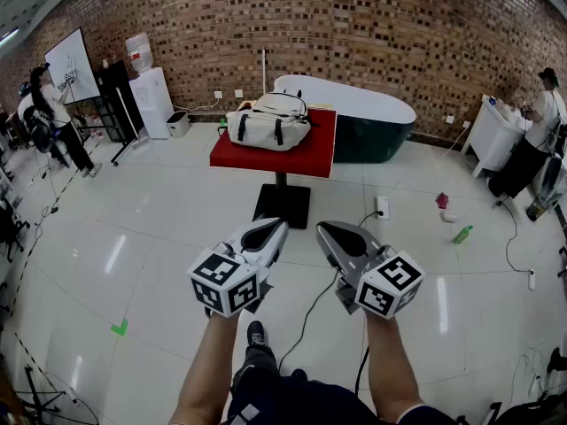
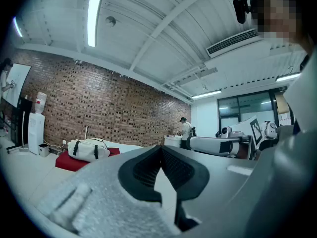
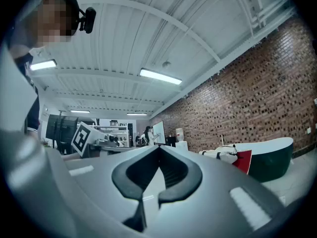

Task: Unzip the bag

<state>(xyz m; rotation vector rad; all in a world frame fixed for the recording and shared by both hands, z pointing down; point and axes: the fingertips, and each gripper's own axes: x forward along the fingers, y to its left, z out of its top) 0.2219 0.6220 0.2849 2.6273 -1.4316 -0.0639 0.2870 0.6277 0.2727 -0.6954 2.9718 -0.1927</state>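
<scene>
Ahead, bag on table, bathtub behind

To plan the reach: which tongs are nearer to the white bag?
Left, slightly. The left tongs hang almost straight in front of the bag; the right tongs hang off to its right.

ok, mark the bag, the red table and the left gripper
bag (image 1: pixel 268 127), head view, white body's middle
red table (image 1: pixel 321 144), head view, bare top beside bag
left gripper (image 1: pixel 279 227), head view, shut jaw tips
</scene>
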